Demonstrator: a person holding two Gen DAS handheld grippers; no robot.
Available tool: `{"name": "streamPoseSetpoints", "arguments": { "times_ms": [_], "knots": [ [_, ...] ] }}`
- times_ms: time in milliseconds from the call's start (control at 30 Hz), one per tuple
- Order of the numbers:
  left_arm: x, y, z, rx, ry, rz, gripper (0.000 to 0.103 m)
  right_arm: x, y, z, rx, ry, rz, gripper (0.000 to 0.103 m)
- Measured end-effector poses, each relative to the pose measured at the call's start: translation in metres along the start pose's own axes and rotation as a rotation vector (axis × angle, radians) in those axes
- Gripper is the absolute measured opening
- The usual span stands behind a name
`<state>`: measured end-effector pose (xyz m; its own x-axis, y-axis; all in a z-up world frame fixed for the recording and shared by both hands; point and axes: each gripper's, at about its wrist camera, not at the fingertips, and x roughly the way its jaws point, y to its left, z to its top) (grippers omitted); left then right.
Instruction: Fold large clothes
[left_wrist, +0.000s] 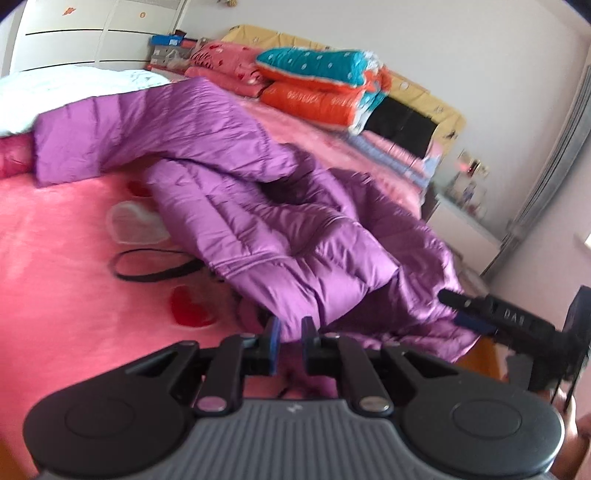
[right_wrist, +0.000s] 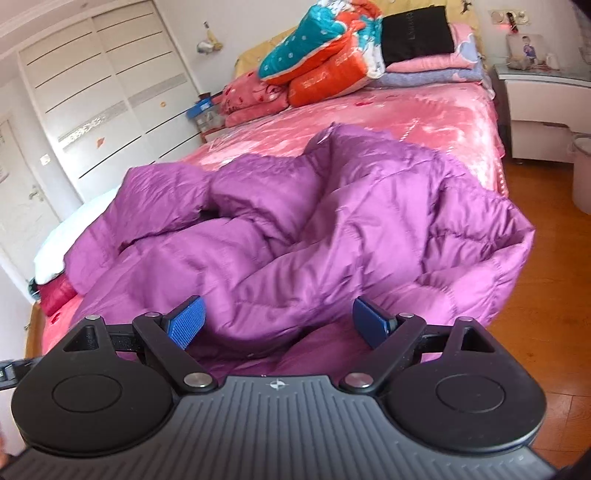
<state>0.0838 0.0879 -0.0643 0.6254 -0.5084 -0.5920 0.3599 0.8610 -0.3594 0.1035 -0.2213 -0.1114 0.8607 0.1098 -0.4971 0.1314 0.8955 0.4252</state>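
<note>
Left wrist view: left gripper (left_wrist: 291, 341) is held nearly closed, nothing pinched, at the purple down coat's (left_wrist: 258, 206) hem. Right gripper (right_wrist: 277, 325) is spread wide over the coat on the pink bed (right_wrist: 424, 114).

Directly ahead of the right hand-held gripper (right_wrist: 277, 321), the way is being blocked by the bunched purple coat (right_wrist: 295, 236). Open pink bed (left_wrist: 55, 277) is being left free ahead-left of the left hand-held gripper (left_wrist: 290, 341), interrupted by a black strap (left_wrist: 147, 266).
</note>
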Motion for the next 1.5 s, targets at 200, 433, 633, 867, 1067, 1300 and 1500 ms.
{"name": "streamPoseSetpoints", "arguments": {
  "times_ms": [200, 433, 633, 867, 1067, 1300, 1500],
  "knots": [
    [-0.020, 0.034, 0.036, -0.023, -0.049, 0.099, 0.049, 0.013, -0.008, 0.005, 0.030, -0.023, -0.028, 0.103],
    [0.040, 0.085, 0.090, -0.132, -0.062, 0.145, 0.065, 0.028, -0.006, 0.013, 0.001, -0.049, -0.034, 0.103],
    [0.113, 0.120, 0.117, -0.261, -0.027, 0.096, 0.065, 0.032, -0.020, 0.020, 0.003, -0.070, -0.054, 0.103],
    [0.173, 0.147, 0.132, -0.388, -0.022, 0.103, 0.065, 0.041, -0.030, 0.029, 0.017, -0.097, -0.076, 0.103],
    [0.205, 0.150, 0.135, -0.449, 0.005, 0.080, 0.029, 0.057, -0.043, 0.039, 0.042, -0.109, -0.131, 0.103],
    [0.206, 0.129, 0.120, -0.420, 0.035, 0.061, 0.007, 0.077, -0.049, 0.046, 0.036, -0.117, -0.216, 0.103],
    [0.162, 0.086, 0.098, -0.334, 0.035, -0.014, 0.004, 0.097, -0.060, 0.056, 0.073, -0.080, -0.231, 0.103]
  ]
}}
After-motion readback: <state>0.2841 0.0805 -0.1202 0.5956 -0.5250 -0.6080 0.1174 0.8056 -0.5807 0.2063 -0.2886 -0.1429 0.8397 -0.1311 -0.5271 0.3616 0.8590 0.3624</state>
